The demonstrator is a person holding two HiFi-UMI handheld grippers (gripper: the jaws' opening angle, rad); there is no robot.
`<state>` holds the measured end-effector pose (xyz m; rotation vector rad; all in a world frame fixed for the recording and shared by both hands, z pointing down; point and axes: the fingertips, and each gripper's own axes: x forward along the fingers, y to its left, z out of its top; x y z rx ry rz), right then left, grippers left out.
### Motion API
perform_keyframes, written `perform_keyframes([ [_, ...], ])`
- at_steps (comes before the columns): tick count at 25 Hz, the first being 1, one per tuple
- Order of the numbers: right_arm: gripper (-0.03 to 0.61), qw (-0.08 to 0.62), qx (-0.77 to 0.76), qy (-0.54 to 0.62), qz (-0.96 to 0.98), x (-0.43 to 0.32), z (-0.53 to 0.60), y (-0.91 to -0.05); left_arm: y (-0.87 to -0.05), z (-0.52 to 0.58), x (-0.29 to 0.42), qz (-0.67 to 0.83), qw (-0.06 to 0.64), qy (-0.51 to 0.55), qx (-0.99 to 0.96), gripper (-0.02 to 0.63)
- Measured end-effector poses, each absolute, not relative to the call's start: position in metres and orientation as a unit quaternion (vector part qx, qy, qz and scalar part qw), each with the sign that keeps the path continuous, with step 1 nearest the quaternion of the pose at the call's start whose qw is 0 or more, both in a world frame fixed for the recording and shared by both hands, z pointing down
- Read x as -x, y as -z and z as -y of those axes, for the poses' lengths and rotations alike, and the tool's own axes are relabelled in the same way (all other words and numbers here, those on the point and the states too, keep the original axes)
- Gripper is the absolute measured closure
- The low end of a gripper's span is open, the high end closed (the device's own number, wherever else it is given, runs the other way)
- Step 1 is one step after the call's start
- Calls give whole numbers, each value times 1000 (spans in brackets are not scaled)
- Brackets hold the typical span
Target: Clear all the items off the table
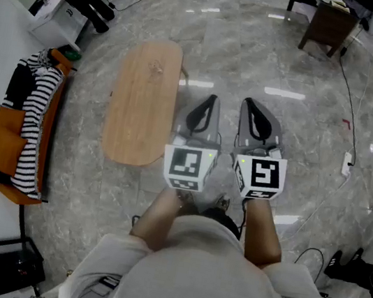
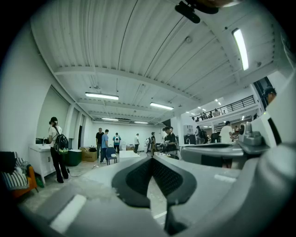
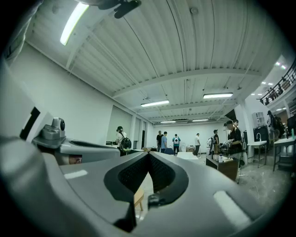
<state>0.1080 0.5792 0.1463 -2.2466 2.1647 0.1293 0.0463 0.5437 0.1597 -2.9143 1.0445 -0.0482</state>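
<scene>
left gripper (image 1: 211,100) and right gripper (image 1: 247,102): tips together, nothing held, beside wooden table (image 1: 140,105).

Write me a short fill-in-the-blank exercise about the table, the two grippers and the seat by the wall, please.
1. The oval table has a top made of ____.
2. The left gripper and the right gripper each have their jaws ____, with nothing between them.
3. In the head view, the table stands to the ____ of the left gripper.
4. The striped cloth lies on a seat whose colour is ____.

Missing words: wood; together; left; orange.
</scene>
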Motion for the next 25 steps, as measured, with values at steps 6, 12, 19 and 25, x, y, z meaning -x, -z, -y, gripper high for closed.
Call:
perform_keyframes([
  [6,572,10,716,-37,-697,-119,-580,-154,-167,-546,-57,-343,19,17,939,594],
  [12,572,18,708,-33,-705,-133,-577,-165,-182,-547,-66,-358,15,27,933,593],
  [19,572,21,695,-7,-719,-136,-549,-193,-207,-513,-53,-397,-5,42,917,594],
  [25,572,-3,687,23,-726,-131,-490,-226,-242,-449,-46,-406,-41,56,911,594],
])
